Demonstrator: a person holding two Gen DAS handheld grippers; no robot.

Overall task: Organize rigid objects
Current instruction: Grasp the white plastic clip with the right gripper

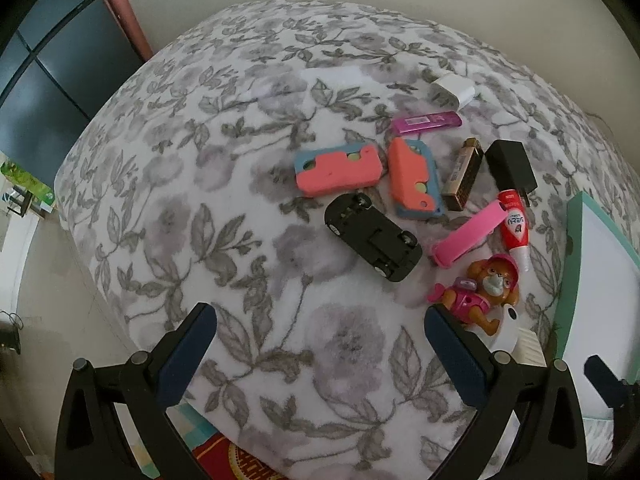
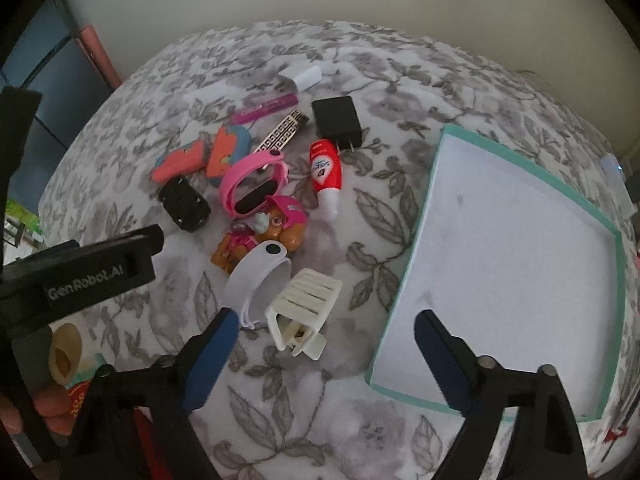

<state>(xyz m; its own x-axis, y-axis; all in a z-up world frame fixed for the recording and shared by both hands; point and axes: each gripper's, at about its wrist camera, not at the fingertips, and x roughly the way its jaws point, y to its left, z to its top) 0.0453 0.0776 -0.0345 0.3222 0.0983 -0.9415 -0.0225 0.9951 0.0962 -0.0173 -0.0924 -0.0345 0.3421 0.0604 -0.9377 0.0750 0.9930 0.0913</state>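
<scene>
1. Left wrist view: your left gripper is hovering spread wide over the flowered blanket, holding nothing.
2. The clutter is lying ahead and to the right of it: a black toy car flipped on its roof, two orange-and-blue cases side by side, a purple stick, a gold lighter, a black charger, a white charger farther back.
3. The toy car is sitting nearest the open jaws. It's looking light and stiff; you'd probably be pinching across its narrow sides, since the wheels may roll.
4. A toy dog is touching the right finger of this gripper, so it's likely getting bumped on any swing right.
5. Right wrist view: your right gripper is also spread wide and holding nothing, hanging over a white hair clip.
6. The clip is looking light, hard plastic, springy; grab the ribbed body, not the thin teeth.
7. A white band is lying just beside it, against the left finger, probably crowding the pinch.
8. The teal-rimmed tray is sitting to the right with nothing showing inside, likely the drop spot.
9. A pink band and a red tube are lying farther back, clear of the clip.
</scene>
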